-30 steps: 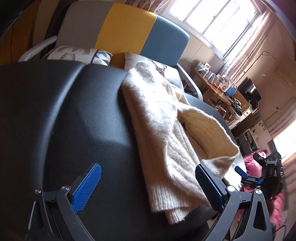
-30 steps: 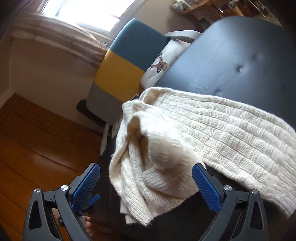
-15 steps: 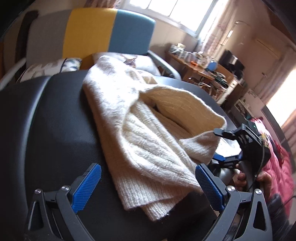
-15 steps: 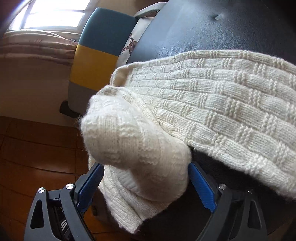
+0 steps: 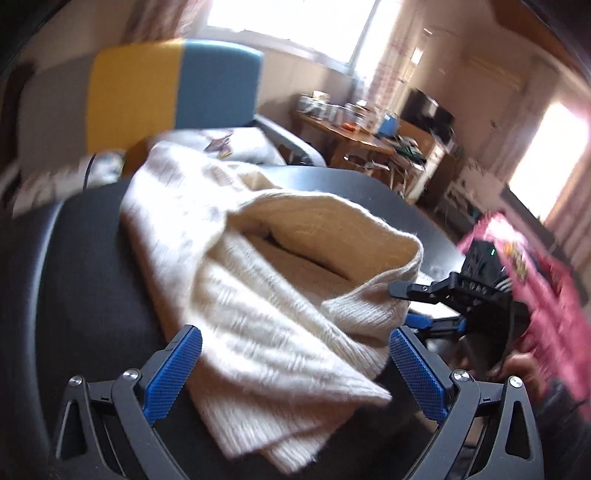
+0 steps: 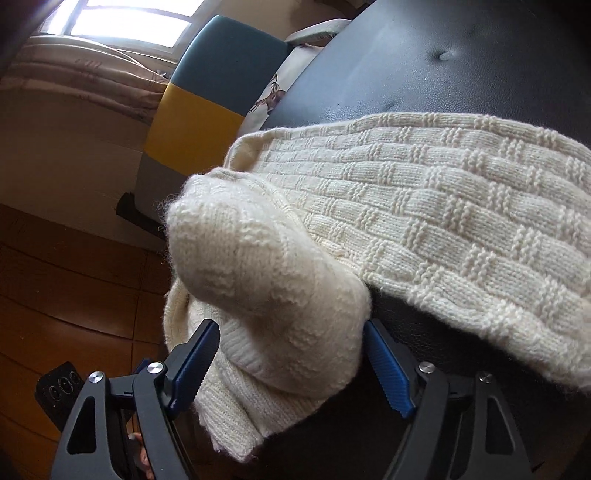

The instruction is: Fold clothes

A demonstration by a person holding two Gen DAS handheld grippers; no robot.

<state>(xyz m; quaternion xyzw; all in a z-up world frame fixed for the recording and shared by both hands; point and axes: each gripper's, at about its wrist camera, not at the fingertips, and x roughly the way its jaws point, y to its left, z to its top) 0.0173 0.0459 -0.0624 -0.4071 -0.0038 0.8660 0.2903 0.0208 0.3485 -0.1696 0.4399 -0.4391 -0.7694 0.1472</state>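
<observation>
A cream knitted sweater (image 5: 236,266) lies bunched and partly doubled over on a black padded seat (image 5: 85,280), its lower folded edge hanging toward the camera.

The left tool (image 5: 295,373) has its blue-padded fingers (image 5: 171,373) spread wide apart, one on each side of the sweater's near folded corner. The knit sits between and just ahead of the pads, and the view does not settle whether they touch it.

The right tool (image 6: 291,363) also stands with its fingers (image 6: 386,367) apart, straddling a rounded bulge of the sweater (image 6: 406,206) at the seat's edge. The fabric fills the gap between the pads and hangs down below them over the wooden floor (image 6: 74,295). In the left wrist view the right tool (image 5: 417,302) reaches in from the right side, its tips at the sweater's ribbed edge.

Behind the seat (image 6: 424,74) stands a chair back in grey, yellow and blue panels (image 5: 173,85), with a printed cushion (image 6: 271,92) beside it. Farther back are a cluttered wooden worktop (image 5: 354,136) and a bright window (image 5: 288,26).
</observation>
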